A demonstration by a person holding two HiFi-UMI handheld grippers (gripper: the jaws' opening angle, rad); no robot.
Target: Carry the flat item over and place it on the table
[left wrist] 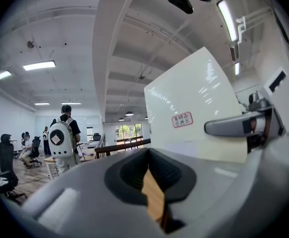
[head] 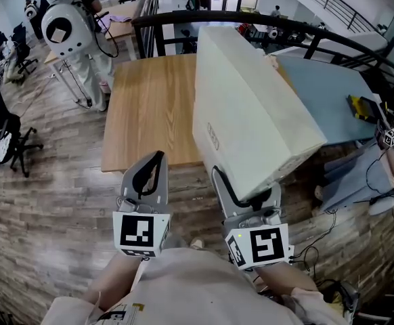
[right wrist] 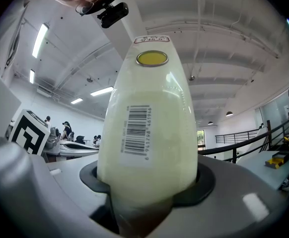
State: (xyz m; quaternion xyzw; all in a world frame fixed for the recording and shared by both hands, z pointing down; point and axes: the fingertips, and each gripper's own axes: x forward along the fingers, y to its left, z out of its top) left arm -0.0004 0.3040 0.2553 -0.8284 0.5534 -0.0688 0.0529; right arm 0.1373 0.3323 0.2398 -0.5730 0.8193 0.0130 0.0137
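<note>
Wooden table (head: 149, 114) straight ahead, bare on its left half; plank floor (head: 48, 208) all round it. The flat item (head: 251, 107), a broad cream slab, is carried on edge and tilted, over the table's right side and part of the blue-grey table (head: 325, 93) beside it; not laid down; whether its far end touches wood I cannot tell. Black railing (head: 183, 20) curves behind both tables.

Right gripper (head: 244, 191) held level, close to the person's body, jaws clamped on the slab's near edge; in the right gripper view the slab fills the gap between the pads, with a barcode label (right wrist: 136, 128) and a yellow round sticker (right wrist: 152, 58) facing the camera. Left gripper (head: 158, 156) level beside it, tip at the table's near edge, jaws drawn together on nothing; only a sliver of wood shows between the pads.

Person with a white round backpack (head: 68, 29) stands past the table's left corner; office chair (head: 11, 144) at far left; yellow-and-black tool (head: 363, 107) on the blue-grey table.
</note>
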